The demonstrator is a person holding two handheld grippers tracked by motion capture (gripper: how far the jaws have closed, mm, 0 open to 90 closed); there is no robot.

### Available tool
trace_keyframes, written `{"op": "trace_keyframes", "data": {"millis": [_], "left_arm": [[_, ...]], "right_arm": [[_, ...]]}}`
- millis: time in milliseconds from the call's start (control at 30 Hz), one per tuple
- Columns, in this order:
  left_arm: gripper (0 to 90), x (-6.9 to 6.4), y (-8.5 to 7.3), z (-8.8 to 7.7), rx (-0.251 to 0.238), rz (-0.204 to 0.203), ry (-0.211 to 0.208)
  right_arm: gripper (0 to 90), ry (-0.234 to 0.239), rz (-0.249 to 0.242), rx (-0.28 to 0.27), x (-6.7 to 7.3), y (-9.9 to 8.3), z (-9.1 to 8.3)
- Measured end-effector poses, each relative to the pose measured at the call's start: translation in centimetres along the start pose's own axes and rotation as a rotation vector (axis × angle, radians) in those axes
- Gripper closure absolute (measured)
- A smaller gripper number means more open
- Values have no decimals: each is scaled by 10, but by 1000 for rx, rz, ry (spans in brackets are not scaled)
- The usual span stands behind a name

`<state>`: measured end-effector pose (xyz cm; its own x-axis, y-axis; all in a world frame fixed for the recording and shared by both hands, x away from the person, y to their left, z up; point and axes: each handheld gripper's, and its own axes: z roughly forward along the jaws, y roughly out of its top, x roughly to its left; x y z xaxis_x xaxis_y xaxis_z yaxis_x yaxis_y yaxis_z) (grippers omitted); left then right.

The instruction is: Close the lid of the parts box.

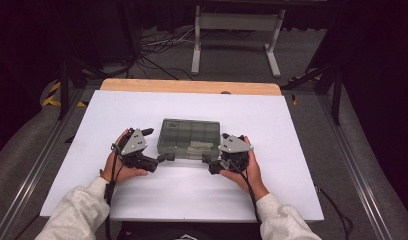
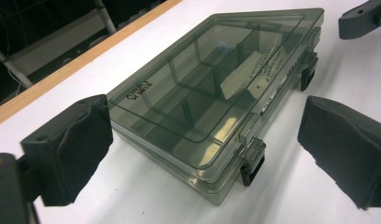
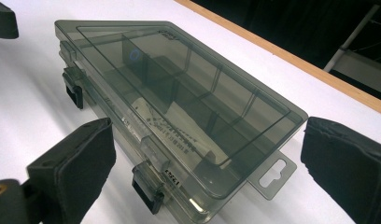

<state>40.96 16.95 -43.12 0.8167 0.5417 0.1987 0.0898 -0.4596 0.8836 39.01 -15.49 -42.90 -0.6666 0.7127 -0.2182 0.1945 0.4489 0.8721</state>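
The worktop (image 1: pixel 292 130) under my hands is smooth and white, so my first worry is that the smoky compartment box (image 1: pixel 189 137) skids away from me if I push on one near corner alone; it looks light, and nothing beyond it would stop it. It lies flat between my two tools, lid closed, long axis running from my left hand-held gripper (image 1: pixel 164 156) across to my right hand-held gripper (image 1: pixel 208 161), latch side facing me. Both have their jaws spread wide with nothing pinched: each straddles a near corner of the box without pressing it. The small dark latches (image 2: pixel 252 167) sit just ahead of my pads (image 3: pixel 76 172), and a pad could slip off such a small clip, or catch the hang tab (image 3: pixel 276 171) at my right instead.
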Motion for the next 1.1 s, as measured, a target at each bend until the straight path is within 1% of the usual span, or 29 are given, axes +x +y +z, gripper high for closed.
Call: {"op": "trace_keyframes", "data": {"millis": [133,367,433,500,600,700,767,833,1100], "left_arm": [[23,-1,0,-1,-11,2,-12],[26,-2,0,-3,-27,10,-7],[26,-2,1,-5,-33,10,6],[26,-3,1,-6,-37,18,13],[26,-3,2,-7,-41,17,10],[26,-5,3,-10,-38,32,21],[26,-6,3,-11,-43,29,36],[30,-6,3,-13,-46,35,37],[31,-9,4,-20,-55,39,23]], "right_arm": [[34,-10,-2,1,0,0,0],[44,-19,-12,-22,2,1,-2],[45,-24,-17,-31,2,2,-3],[48,-26,-18,-36,2,3,-4],[49,-27,-14,-43,2,4,-6],[52,-31,-11,-49,1,5,-9],[52,-31,-11,-50,1,5,-9],[52,-36,-18,-58,1,6,-12],[54,-38,-16,-64,1,7,-17]]}}
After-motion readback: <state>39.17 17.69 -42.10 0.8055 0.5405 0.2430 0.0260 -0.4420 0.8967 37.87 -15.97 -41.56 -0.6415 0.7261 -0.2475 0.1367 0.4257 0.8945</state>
